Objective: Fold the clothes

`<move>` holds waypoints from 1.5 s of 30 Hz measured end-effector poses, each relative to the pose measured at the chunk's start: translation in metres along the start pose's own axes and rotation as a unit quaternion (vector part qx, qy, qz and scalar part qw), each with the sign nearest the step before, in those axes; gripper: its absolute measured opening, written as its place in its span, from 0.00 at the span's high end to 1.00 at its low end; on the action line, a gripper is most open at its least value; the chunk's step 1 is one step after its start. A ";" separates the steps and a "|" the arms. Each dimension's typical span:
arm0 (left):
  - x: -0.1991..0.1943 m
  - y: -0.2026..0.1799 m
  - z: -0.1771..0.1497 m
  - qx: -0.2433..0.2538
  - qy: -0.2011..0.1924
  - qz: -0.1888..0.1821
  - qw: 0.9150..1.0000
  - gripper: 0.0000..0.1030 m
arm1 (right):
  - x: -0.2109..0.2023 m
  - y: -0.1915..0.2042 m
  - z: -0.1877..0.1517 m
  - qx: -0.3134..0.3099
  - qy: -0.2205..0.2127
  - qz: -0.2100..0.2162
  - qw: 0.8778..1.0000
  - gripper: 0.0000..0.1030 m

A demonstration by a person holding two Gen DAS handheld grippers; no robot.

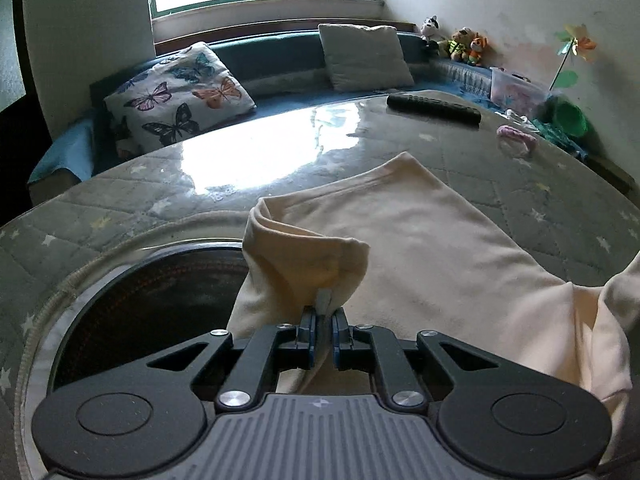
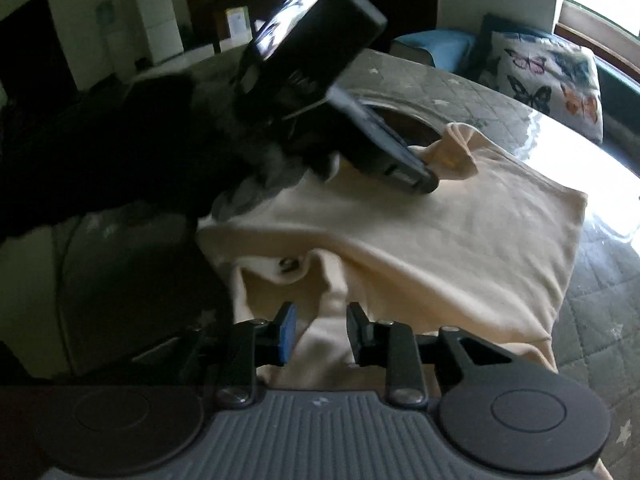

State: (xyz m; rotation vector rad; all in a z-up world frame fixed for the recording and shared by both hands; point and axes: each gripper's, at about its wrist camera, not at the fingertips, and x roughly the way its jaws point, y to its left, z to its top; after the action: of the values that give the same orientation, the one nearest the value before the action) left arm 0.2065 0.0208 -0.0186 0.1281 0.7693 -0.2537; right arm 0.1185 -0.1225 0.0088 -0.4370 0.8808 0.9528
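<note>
A cream garment (image 1: 420, 232) lies spread on the quilted, glass-topped table (image 1: 120, 200). My left gripper (image 1: 323, 314) is shut on a bunched fold at the garment's left edge, lifting it slightly. In the right wrist view the same garment (image 2: 440, 240) stretches away to the right. There the left gripper (image 2: 430, 174) shows as a dark tool pinching the far fold. My right gripper (image 2: 322, 330) is open at the near edge. A raised ridge of cloth runs between its fingers (image 2: 288, 332), which do not clamp it.
A dark round opening (image 1: 160, 292) sits in the table left of the garment. A black remote (image 1: 434, 106) and a small pink item (image 1: 516, 136) lie at the far side. Behind it, a bench holds a butterfly pillow (image 1: 180, 92), a plain pillow (image 1: 366, 56) and a plastic box (image 1: 516, 88).
</note>
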 end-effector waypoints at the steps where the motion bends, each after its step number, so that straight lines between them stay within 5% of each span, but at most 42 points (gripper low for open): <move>1: 0.000 0.001 0.000 -0.002 0.000 -0.001 1.000 0.90 | 0.003 0.002 -0.002 -0.004 0.005 -0.010 1.000 0.75; 5: 0.001 0.002 -0.002 -0.005 -0.004 -0.002 1.000 0.90 | 0.007 0.007 -0.009 -0.005 0.013 -0.026 1.000 0.95; 9: 0.001 0.001 -0.003 -0.005 -0.008 -0.001 1.000 0.90 | -0.014 0.009 -0.020 0.002 -0.003 -0.036 0.999 0.97; 20: 0.000 -0.003 -0.009 0.004 -0.024 0.005 1.000 0.90 | -0.035 0.020 -0.043 0.009 0.032 -0.025 0.999 0.97; 25: -0.001 -0.002 -0.010 -0.001 -0.027 0.005 1.000 0.90 | -0.052 0.011 -0.021 0.020 -0.019 -0.033 0.999 0.94; 34: -0.024 -0.012 -0.015 0.012 -0.038 0.010 0.999 0.88 | 0.000 -0.008 -0.015 0.068 -0.011 -0.027 0.997 0.92; 41: -0.055 -0.044 -0.030 0.030 -0.057 -0.037 0.997 0.82 | -0.048 -0.032 -0.042 0.135 -0.053 -0.072 0.987 0.83; 45: -0.065 -0.071 -0.044 0.050 -0.055 -0.079 0.994 0.82 | -0.077 -0.064 -0.072 0.208 -0.066 -0.139 0.966 0.83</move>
State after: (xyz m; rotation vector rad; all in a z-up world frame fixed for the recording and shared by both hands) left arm 0.1130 -0.0266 -0.0056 0.1457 0.6573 -0.4467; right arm 0.1182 -0.2442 0.0260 -0.1282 0.8447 0.5136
